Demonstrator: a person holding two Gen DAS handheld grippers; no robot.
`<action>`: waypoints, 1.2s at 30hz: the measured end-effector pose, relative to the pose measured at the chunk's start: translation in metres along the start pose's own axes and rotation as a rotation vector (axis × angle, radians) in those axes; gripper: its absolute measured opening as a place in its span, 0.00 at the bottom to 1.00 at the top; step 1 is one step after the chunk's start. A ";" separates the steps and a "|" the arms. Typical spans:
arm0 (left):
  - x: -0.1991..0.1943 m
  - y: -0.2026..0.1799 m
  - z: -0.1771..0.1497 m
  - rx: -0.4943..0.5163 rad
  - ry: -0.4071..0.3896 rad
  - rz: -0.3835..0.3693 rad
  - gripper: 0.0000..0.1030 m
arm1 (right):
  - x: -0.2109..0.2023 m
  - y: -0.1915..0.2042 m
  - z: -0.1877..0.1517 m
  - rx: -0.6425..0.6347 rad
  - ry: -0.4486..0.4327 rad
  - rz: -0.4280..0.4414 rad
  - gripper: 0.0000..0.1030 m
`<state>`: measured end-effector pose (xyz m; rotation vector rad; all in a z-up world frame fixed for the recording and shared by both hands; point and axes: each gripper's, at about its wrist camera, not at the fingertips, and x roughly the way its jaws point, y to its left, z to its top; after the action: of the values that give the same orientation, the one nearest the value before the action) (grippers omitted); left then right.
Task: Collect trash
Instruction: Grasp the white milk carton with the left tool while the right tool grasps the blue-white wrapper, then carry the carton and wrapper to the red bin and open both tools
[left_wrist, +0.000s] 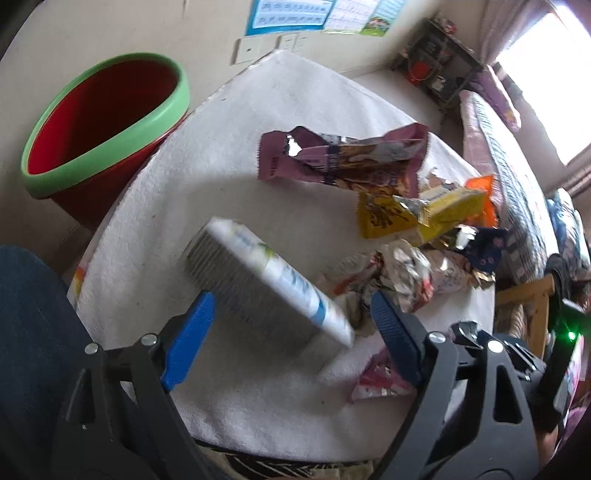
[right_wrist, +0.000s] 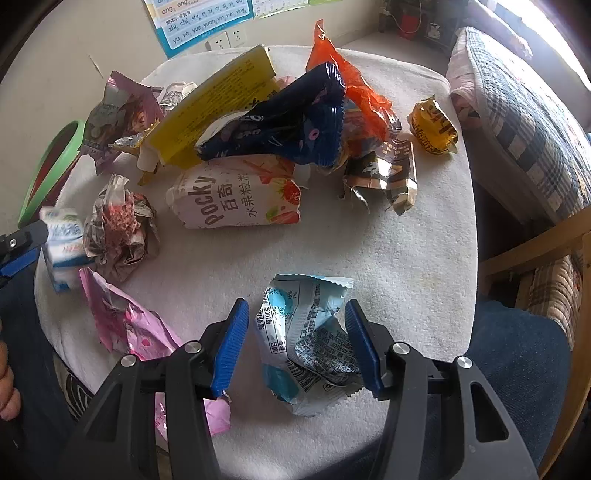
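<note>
Left gripper (left_wrist: 291, 325): jaws wide apart, a blurred white carton (left_wrist: 273, 280) between them but no pad pressing it, so it looks loose. It may drop on the white cloth (left_wrist: 207, 155) short of the red bin (left_wrist: 103, 122). Right gripper (right_wrist: 293, 343) straddles the pale blue wrapper (right_wrist: 306, 343); the right pad touches it and a gap shows at the left pad. Crinkly foil could slide out. Remaining wrappers lie heaped mid-table.

Red bin (left_wrist: 99, 110) green-rimmed; yellow box (right_wrist: 218, 107); white cloth (right_wrist: 424, 229).
</note>
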<state>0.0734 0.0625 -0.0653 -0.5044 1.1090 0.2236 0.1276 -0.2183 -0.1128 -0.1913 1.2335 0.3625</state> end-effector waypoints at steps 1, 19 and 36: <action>0.002 -0.001 0.000 -0.006 0.003 0.012 0.83 | 0.001 0.000 0.000 -0.001 0.000 0.000 0.51; 0.032 0.023 -0.009 -0.119 0.114 -0.014 0.64 | 0.019 -0.004 0.006 -0.013 0.038 0.070 0.33; -0.020 0.013 0.008 0.045 -0.053 0.026 0.58 | -0.041 -0.001 0.018 -0.002 -0.135 0.097 0.30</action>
<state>0.0657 0.0792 -0.0485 -0.4416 1.0671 0.2329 0.1326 -0.2200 -0.0685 -0.1074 1.1112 0.4536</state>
